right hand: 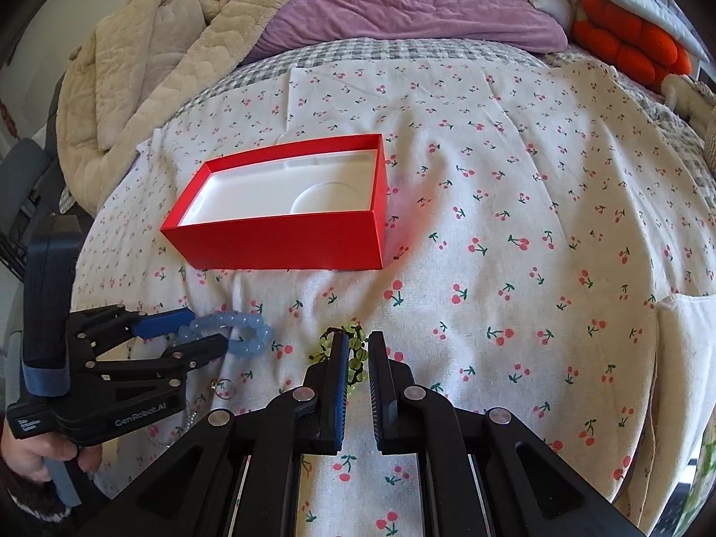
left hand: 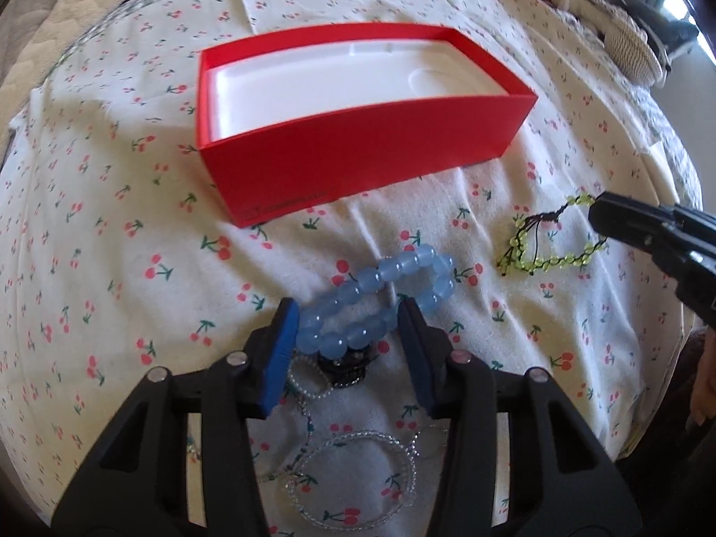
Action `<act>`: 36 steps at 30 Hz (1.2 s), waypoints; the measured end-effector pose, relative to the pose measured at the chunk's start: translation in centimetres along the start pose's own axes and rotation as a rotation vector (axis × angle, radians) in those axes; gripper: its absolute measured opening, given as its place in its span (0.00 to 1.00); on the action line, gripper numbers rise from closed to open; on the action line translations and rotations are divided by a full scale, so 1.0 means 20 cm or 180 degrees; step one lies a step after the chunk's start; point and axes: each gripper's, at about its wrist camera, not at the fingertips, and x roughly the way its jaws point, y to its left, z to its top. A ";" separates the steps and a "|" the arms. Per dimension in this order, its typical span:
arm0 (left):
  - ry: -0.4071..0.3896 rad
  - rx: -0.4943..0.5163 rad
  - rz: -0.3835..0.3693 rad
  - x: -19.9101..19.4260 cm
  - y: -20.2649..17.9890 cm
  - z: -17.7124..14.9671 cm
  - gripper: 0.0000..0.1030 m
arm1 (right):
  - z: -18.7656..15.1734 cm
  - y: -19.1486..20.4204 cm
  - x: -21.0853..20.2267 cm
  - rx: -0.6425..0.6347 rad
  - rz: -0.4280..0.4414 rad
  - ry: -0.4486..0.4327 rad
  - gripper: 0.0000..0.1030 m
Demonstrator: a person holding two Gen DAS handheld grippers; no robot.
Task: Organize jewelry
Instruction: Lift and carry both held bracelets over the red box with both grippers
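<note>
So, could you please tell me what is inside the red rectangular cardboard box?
The red rectangular cardboard box holds only a white moulded insert with a round recess; no jewelry lies on it. The near wall hides a strip of the insert, and anything under the insert cannot be seen.

The right gripper (right hand: 356,349) sits low over the cherry-print cloth (right hand: 514,206), its jaws a narrow gap apart, with the green bead bracelet (right hand: 353,349) lying between the fingertips. Ahead and to its left stands the open red box (right hand: 286,241) with a white lining. Far left, the left gripper (right hand: 197,329) straddles the blue bead bracelet (right hand: 250,331), jaws parted.
</note>
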 end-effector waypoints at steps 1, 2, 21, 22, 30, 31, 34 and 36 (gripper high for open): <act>0.0040 0.0013 -0.0023 0.01 0.00 0.00 0.46 | 0.00 0.00 0.00 0.0009 0.0001 0.0003 0.09; 0.0069 0.0020 -0.0043 0.01 0.00 0.00 0.46 | 0.00 -0.01 0.00 0.0020 0.0003 0.0002 0.09; 0.0060 -0.0038 -0.0085 -0.04 0.07 -0.06 0.13 | 0.00 -0.03 0.00 0.0097 0.0010 0.0006 0.09; 0.0031 -0.0032 -0.0104 -0.06 0.07 -0.07 0.13 | 0.00 -0.03 0.00 0.0092 0.0009 0.0001 0.09; -0.0297 -0.0038 -0.0217 -0.26 0.08 -0.07 0.12 | 0.02 0.00 -0.03 0.0045 0.0037 -0.0055 0.09; -0.0339 -0.0044 -0.0230 -0.28 0.08 -0.06 0.12 | 0.02 0.00 -0.03 0.0030 0.0049 -0.0063 0.09; -0.0456 -0.0032 -0.0267 -0.35 0.06 -0.03 0.12 | 0.04 0.02 -0.06 -0.0025 0.0078 -0.0111 0.09; -0.0533 -0.0013 -0.0267 -0.39 0.04 0.00 0.12 | 0.07 0.05 -0.10 -0.0081 0.0092 -0.0173 0.09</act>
